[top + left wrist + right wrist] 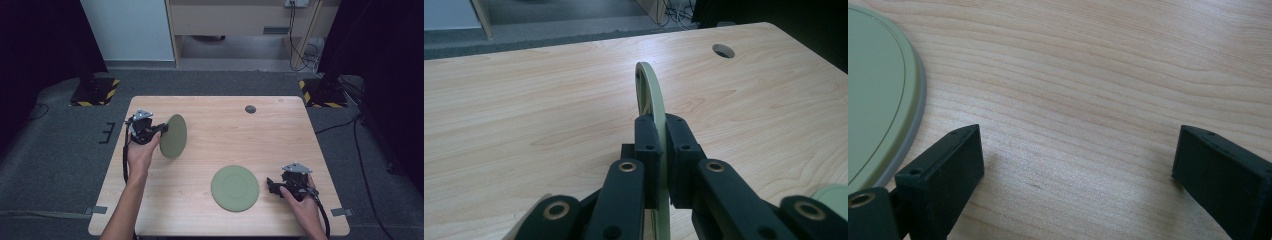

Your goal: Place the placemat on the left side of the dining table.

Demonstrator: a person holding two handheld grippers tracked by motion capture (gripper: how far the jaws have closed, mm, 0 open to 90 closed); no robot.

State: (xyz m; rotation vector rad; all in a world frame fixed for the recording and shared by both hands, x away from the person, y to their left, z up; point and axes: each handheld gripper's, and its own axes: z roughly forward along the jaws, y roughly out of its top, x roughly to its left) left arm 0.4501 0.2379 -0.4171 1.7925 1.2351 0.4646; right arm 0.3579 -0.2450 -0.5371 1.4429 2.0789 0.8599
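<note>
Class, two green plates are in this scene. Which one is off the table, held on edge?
The plate in the left gripper, clamped at its rim and standing on edge. The other plate lies flat on the table beside the open right gripper.

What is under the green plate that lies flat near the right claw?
The flat green plate rests directly on the wooden table; bare wood shows all around its rim. Whatever lies beneath it is covered. The open right claw stands beside it, not touching.
</note>
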